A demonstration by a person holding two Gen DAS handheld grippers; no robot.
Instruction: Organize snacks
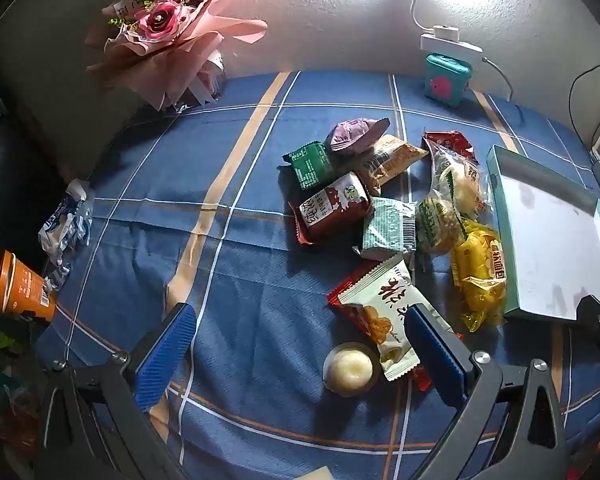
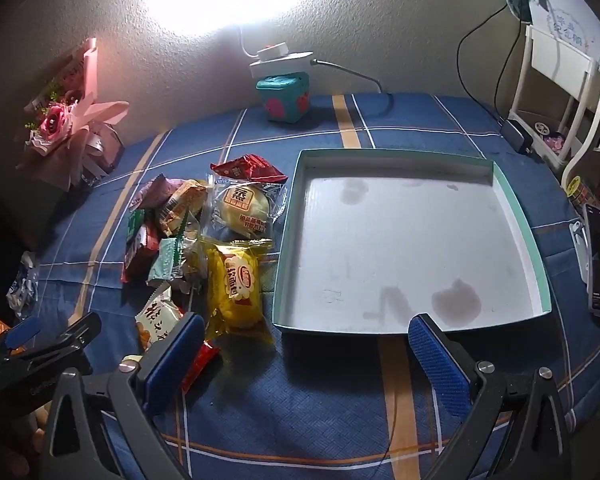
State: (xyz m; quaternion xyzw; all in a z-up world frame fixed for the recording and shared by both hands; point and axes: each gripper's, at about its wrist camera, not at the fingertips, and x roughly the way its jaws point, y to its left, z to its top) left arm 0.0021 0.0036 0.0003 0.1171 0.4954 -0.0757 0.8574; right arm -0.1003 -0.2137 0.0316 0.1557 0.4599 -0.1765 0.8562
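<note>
Both hand-held grippers (image 1: pixel 300 354) (image 2: pixel 306 354) gape wide, holding nothing.

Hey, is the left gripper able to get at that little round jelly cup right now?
Probably yes. The left gripper is open, and the jelly cup sits uncovered between its fingers, though the white snack packet lies right beside it.

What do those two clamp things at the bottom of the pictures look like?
Both the left gripper and right gripper look alike: black angular plastic frames with silver bolts, ending in two fingers faced with ribbed blue pads. No cables or sleeves show.
</note>
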